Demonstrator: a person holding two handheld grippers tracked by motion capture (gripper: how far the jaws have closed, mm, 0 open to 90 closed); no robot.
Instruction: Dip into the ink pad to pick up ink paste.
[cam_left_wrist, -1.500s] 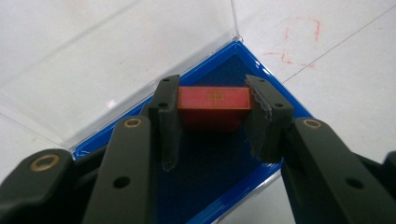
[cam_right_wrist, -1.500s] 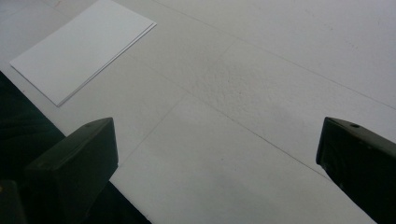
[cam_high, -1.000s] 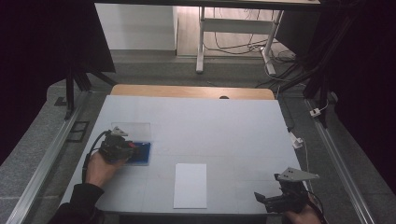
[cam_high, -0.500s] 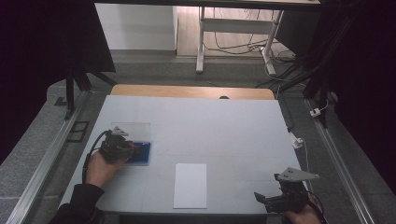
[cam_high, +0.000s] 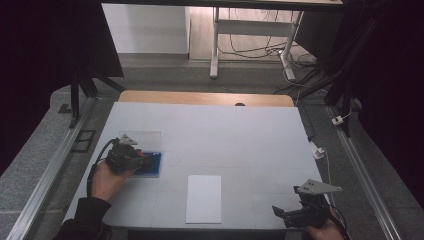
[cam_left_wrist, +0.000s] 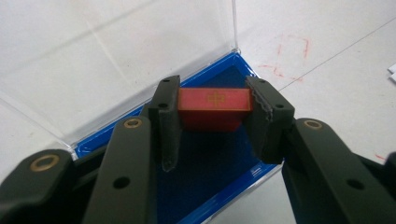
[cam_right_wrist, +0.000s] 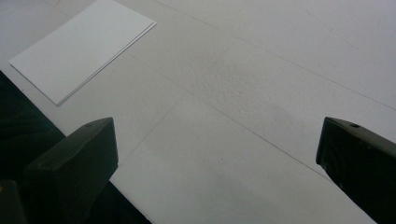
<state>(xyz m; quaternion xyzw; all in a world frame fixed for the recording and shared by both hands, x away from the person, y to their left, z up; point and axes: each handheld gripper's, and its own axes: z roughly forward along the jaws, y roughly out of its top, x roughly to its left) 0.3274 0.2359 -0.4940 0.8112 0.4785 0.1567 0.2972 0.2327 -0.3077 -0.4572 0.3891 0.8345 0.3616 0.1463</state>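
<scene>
a red block (cam_left_wrist: 214, 108) is being clamped across its long axis by the left tool (cam_left_wrist: 214, 122), inside the blue case (cam_left_wrist: 219, 186) at nine o'clock; the right tool (cam_high: 300, 215), jaws apart, is being held at five o'clock, well apart.

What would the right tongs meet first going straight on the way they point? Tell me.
Probably the bare table: the right tongs stand open above it, and the white paper lies off to the side.

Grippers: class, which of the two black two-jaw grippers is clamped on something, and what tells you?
The left gripper: its jaws press both ends of a red rectangular block over the blue-lined clear-lidded case. The right gripper stands wide open above bare table.
</scene>
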